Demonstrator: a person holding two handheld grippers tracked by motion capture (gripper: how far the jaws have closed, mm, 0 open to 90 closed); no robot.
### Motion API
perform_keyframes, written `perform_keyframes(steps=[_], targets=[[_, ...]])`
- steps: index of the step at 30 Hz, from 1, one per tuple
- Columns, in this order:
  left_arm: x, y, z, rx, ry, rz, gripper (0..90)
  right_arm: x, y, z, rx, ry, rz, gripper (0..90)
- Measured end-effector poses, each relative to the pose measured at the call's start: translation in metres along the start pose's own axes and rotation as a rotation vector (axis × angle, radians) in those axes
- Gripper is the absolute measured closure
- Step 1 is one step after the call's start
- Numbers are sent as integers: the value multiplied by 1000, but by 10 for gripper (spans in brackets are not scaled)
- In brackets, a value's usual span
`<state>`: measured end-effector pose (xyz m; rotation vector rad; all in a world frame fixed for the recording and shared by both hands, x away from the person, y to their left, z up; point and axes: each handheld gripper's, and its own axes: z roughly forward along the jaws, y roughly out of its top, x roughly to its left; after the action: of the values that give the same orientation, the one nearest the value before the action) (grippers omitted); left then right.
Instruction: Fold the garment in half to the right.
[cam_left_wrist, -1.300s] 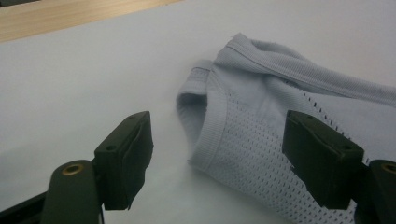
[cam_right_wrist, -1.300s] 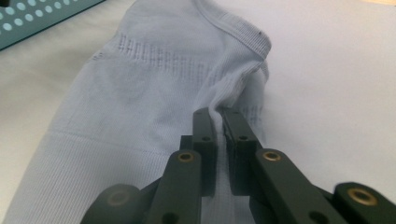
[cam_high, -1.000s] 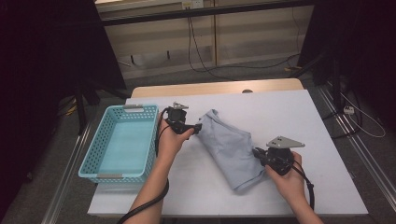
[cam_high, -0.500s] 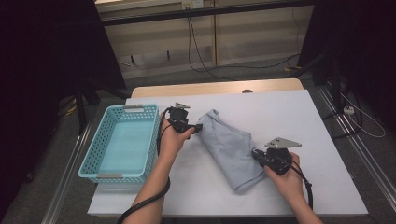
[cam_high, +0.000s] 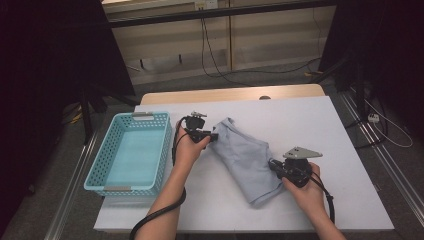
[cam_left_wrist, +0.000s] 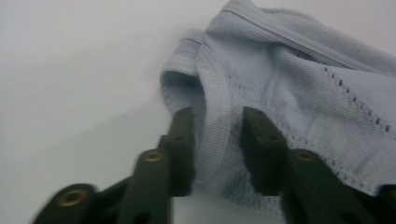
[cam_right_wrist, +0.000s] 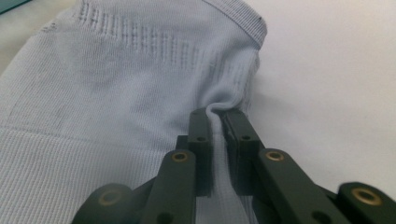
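Between both tongs, pale blue garment (cam_high: 245, 155): right tongs (cam_right_wrist: 218, 116) clamped on it, left tongs (cam_left_wrist: 215, 126) closing, astride its hem.

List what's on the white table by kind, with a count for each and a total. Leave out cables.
Light blue garment: 1
Turquoise plastic basket: 1
Handheld grippers: 2, the left gripper and the right gripper
Total: 4

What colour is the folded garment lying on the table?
Pale blue-grey ribbed knit garment, with a row of small eyelet holes; the right gripper view shows it best.
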<state>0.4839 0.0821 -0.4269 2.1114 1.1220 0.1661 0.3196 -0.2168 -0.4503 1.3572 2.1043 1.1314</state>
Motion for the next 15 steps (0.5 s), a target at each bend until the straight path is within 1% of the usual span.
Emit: perform_keyframes(steps=[2,4,6,8,10,12,13,15], targets=[[1,0,-1,7,-5,-9,760,0,1,0,-5,5,-1,828],[2,1,-2,17,-8,-14,809,0,2,-1,-11,7,-1,831],[3,4,-6,11,-6,-23,868,0,3,-2,-17,12,2,834],[5,6,-11,11,3,-25,880,0,5,-5,-23,6,-6,836],[7,9,-15,11,16,-25,884,0,9,-7,-44,10,-6,841],[8,11,-19,7,40,-19,887,0,14,-9,-61,15,-18,844],[8,11,-20,7,53,-23,887,0,16,-11,-72,13,-17,844],[11,13,-21,6,64,-22,888,-3,19,-12,-91,13,-5,846]])
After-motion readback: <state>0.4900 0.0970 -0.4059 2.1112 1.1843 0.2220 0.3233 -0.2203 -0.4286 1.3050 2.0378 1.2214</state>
